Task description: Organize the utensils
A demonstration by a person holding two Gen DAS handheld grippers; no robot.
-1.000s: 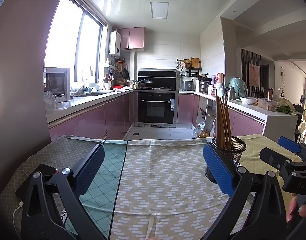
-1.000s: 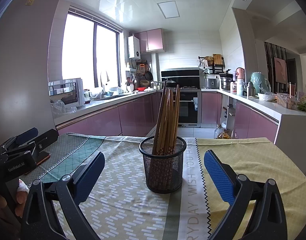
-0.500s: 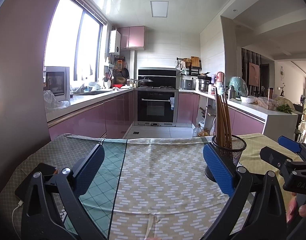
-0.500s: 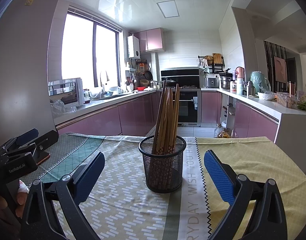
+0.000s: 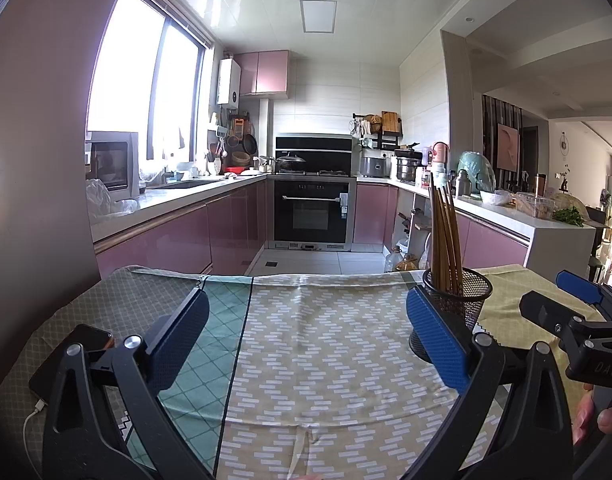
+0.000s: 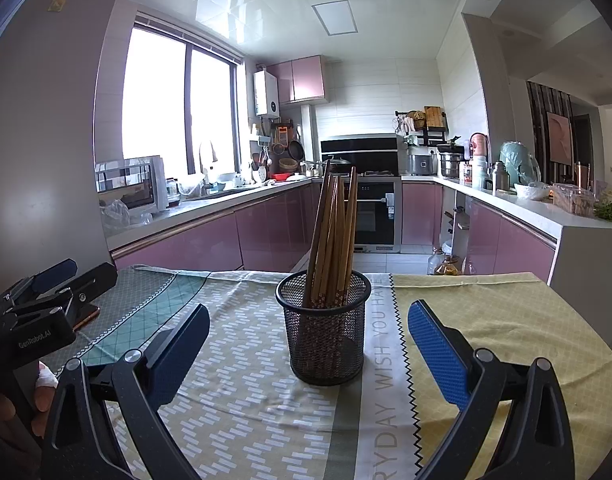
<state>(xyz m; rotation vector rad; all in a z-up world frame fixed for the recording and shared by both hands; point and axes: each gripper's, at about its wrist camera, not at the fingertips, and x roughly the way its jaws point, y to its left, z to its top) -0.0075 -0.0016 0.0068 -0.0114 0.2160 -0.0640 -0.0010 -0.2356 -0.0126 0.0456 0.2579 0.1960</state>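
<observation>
Right hand-held gripper [image 6: 307, 344] hangs wide open and empty, the mesh holder [image 6: 325, 334] of upright chopsticks [image 6: 333, 240] dead ahead on the table [image 6: 505, 320]. Left hand-held gripper [image 5: 306, 338], equally open and empty, sits farther off.

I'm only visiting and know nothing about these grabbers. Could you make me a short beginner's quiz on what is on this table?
1. True or false: the brown wooden chopsticks lie flat on the patterned tablecloth.
2. Which gripper faces the round black wire-mesh holder head on? A) left gripper B) right gripper
3. Fill in: both grippers' jaws are ____.

Key:
1. False; they stand in the mesh holder.
2. B; the holder sits centred between its fingers, ahead of them.
3. Open, holding nothing.
</observation>
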